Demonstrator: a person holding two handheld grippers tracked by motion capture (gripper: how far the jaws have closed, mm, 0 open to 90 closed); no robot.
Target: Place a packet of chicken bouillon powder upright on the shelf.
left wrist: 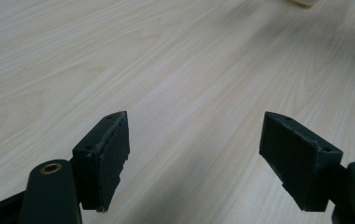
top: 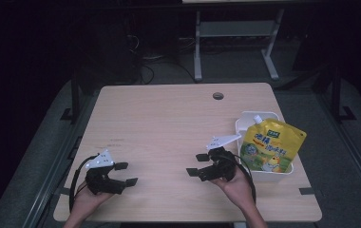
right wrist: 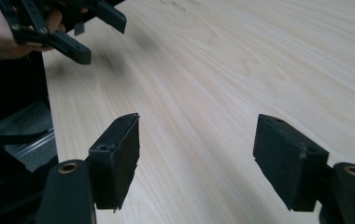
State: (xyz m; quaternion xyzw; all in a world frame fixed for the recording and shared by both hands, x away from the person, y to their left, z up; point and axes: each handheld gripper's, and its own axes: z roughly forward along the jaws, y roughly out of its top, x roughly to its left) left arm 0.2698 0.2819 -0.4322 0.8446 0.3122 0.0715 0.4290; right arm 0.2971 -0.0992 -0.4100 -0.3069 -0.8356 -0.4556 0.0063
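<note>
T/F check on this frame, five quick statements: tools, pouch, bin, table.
1. Both tools are open. True: the left tool and the right tool each hold their jaws apart over the table, nothing between them.
2. The yellow pouch lies flat on the table. False: it stands in the white bin.
3. The bin sits at the table's right edge. True.
4. The right tool grips the pouch. False: it is apart from it, beside the bin.
5. The round hole is at the near edge. False: it is by the far edge.
</note>
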